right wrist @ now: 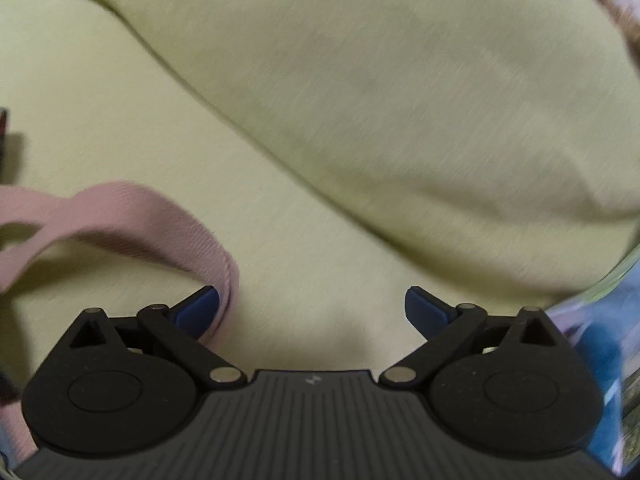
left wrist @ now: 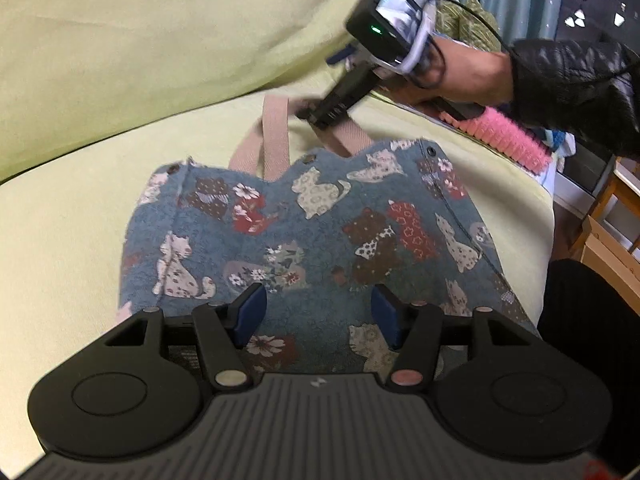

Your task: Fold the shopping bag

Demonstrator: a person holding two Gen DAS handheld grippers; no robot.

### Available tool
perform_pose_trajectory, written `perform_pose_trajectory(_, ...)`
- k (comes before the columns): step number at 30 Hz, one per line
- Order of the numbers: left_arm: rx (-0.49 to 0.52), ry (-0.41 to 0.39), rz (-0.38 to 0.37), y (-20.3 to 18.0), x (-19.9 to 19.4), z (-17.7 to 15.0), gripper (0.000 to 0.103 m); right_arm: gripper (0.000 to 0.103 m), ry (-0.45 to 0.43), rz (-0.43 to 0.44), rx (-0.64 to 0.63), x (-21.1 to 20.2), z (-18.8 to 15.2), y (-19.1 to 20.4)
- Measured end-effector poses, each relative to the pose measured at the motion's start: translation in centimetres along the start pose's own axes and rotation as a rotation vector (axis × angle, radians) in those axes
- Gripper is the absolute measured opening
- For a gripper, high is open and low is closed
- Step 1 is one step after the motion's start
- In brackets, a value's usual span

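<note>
Jaws wide beside pink handle (right wrist: 132, 216); cat-print bag (left wrist: 320, 236) only in left view

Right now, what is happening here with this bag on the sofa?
A person holding a gripper in each hand is working on a blue cat-print fabric shopping bag lying flat on a pale green cushion. The left gripper is over the bag's near end, open, gripping nothing. The right gripper, wide open, is at the pink webbing handles, one strap beside its finger. No fold shows yet.
</note>
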State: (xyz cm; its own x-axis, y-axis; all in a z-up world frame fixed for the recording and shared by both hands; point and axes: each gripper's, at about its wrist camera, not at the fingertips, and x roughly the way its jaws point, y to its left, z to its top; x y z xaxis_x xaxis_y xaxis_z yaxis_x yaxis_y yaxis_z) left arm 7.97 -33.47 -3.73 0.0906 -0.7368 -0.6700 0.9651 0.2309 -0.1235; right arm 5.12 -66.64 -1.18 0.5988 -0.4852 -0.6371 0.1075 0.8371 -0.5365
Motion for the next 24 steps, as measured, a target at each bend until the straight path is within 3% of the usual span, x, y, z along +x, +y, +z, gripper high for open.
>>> perform_pose_trajectory(3, -0.029, -0.027, 0.018, -0.2, -1.2, -0.1, 0.061, 0.098, -0.003, 0.033, 0.009, -2.4, -1.0, 0.3)
perform_pose_trajectory(6, -0.034, -0.068, 0.088, -0.1, -3.1, -0.1, 0.064, 0.098, -0.038, 0.064, 0.085, -6.4, -2.1, 0.1)
perform_pose_trajectory(11, -0.083, -0.100, 0.191, 1.3, -6.1, -0.5, 0.070, 0.100, -0.124, 0.164, 0.416, -12.7, -5.8, -1.3)
perform_pose_trajectory(14, -0.138, -0.066, 0.192, 3.1, -6.1, -0.8, 0.070, 0.100, -0.127, 0.299, 0.643, -15.1, -9.9, -0.5)
perform_pose_trajectory(17, -0.172, -0.016, 0.176, 4.7, -5.0, -0.9, 0.070, 0.100, -0.106, 0.394, 0.779, -16.1, -13.6, 1.8)
perform_pose_trajectory(20, -0.180, 0.038, 0.134, 5.8, -3.4, -0.7, 0.060, 0.099, -0.113, 0.417, 0.906, -15.9, -15.8, 3.5)
perform_pose_trajectory(21, -0.178, 0.048, 0.130, 6.0, -2.9, -0.6, 0.049, 0.097, -0.119, 0.427, 0.947, -15.5, -16.1, 3.9)
perform_pose_trajectory(24, -0.174, 0.071, 0.129, 6.4, -1.6, -0.6, 0.043, 0.093, -0.137, 0.454, 1.059, -14.4, -17.0, 5.0)
